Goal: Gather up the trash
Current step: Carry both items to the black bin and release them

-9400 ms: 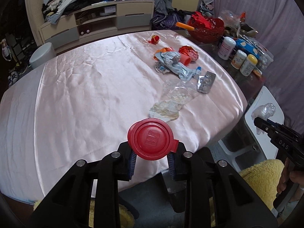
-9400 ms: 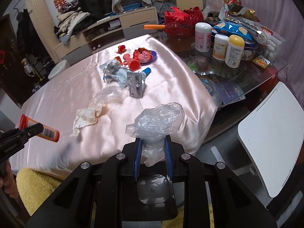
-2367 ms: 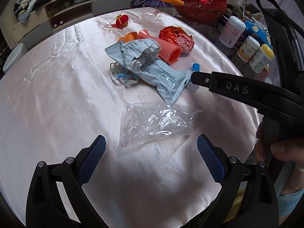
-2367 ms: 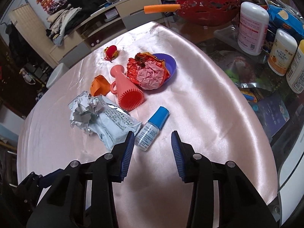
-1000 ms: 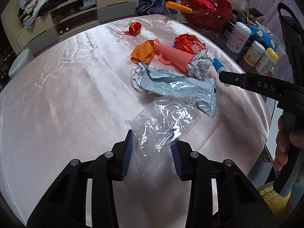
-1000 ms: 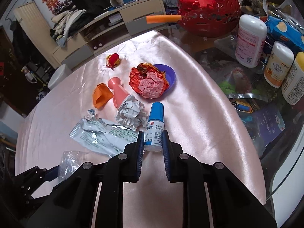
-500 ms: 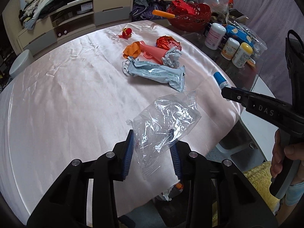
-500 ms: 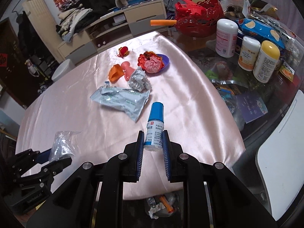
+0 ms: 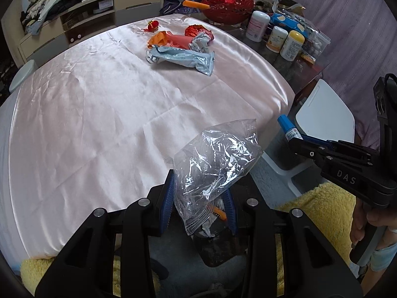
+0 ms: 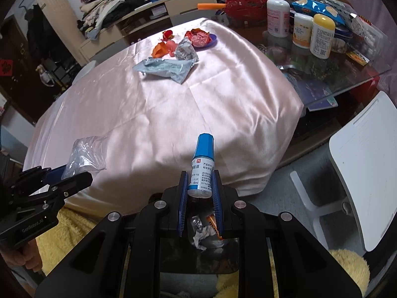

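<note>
Left wrist view: the left gripper [image 9: 198,200] pinches a crumpled clear plastic bag [image 9: 214,164] between its blue pads, holding it past the near edge of the tabletop [image 9: 99,104]. Below the jaws sits a dark trash bin [image 9: 215,245] on the floor, with some scraps already in it, an orange bit and crumpled foil among them. To the right, the right gripper [image 9: 292,136] comes in from the side, clamped on a small blue-capped bottle [image 9: 287,128]. Far across the pink satin cloth lie a pale blue foil wrapper [image 9: 183,58], an orange scrap [image 9: 158,38], a pink cone-shaped piece [image 9: 180,41], a grey foil ball [image 9: 201,43] and a small red ornament [image 9: 152,26].

Right wrist view: the right gripper [image 10: 199,196] is squeezed on the white body of the blue-capped bottle [image 10: 202,166], which stands upright between the pads, above the trash bin [image 10: 201,248]. The left gripper [image 10: 67,173] shows at the left edge with the clear plastic bag [image 10: 85,155] in its pads. On the cloth beyond, the pale blue foil wrapper [image 10: 166,69], grey foil ball [image 10: 186,49] and a red crumpled wrapper in a purple dish [image 10: 213,41] are well apart from both grippers.

By my reading the task is midway: some trash is binned, two pieces are held over the bin ready to drop, and the cluster at the far side is left to collect.
</note>
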A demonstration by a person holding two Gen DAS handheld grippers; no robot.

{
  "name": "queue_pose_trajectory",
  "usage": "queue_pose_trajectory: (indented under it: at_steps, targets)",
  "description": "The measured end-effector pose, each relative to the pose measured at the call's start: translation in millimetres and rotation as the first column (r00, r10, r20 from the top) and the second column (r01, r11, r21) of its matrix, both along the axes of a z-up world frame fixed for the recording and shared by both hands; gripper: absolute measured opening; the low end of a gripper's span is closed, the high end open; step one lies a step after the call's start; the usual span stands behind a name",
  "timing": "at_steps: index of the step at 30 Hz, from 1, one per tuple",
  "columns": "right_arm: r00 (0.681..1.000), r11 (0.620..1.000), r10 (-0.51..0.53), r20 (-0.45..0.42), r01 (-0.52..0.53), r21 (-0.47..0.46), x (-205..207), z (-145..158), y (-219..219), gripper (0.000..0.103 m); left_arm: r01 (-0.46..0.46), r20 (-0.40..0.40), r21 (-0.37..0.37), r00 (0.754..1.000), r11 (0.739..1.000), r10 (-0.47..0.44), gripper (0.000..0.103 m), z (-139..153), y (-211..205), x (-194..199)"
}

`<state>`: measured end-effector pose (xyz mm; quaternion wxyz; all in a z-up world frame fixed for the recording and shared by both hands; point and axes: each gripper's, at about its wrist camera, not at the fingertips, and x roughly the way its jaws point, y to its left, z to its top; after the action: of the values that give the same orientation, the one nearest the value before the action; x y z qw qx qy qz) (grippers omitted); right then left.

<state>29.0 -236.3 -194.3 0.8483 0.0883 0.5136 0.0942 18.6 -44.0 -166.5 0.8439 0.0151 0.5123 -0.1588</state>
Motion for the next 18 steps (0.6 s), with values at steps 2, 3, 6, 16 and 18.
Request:
queue_pose_trajectory:
  at_steps: [2,3,6,16,18]
  targets:
    - [1.0,1.0,0.003,-0.014,-0.003,0.002,-10,-6,1,0.02,0.007,-0.012,-0.008,1.0,1.0,-0.007,0.034,-6,-1,-9]
    - [1.0,1.0,0.006,-0.019,-0.005,0.002,-14,-8,1,0.02,0.011,-0.021,-0.01,1.0,1.0,-0.011,0.034,-10,-3,-14]
    - [0.999,1.0,0.009,-0.031,-0.009,0.009,-26,-14,2,0.02,0.027,-0.053,-0.005,0.998,1.0,-0.028,0.034,-24,-8,-25]
    - [0.994,0.999,0.026,-0.108,-0.022,0.042,-51,-41,7,0.02,0.069,-0.177,0.011,0.982,0.998,-0.066,0.034,-72,-20,-45]
    - [0.992,0.999,0.028,-0.122,-0.022,0.048,-52,-45,8,0.022,0.083,-0.201,0.006,0.976,0.997,-0.08,0.036,-79,-23,-47]
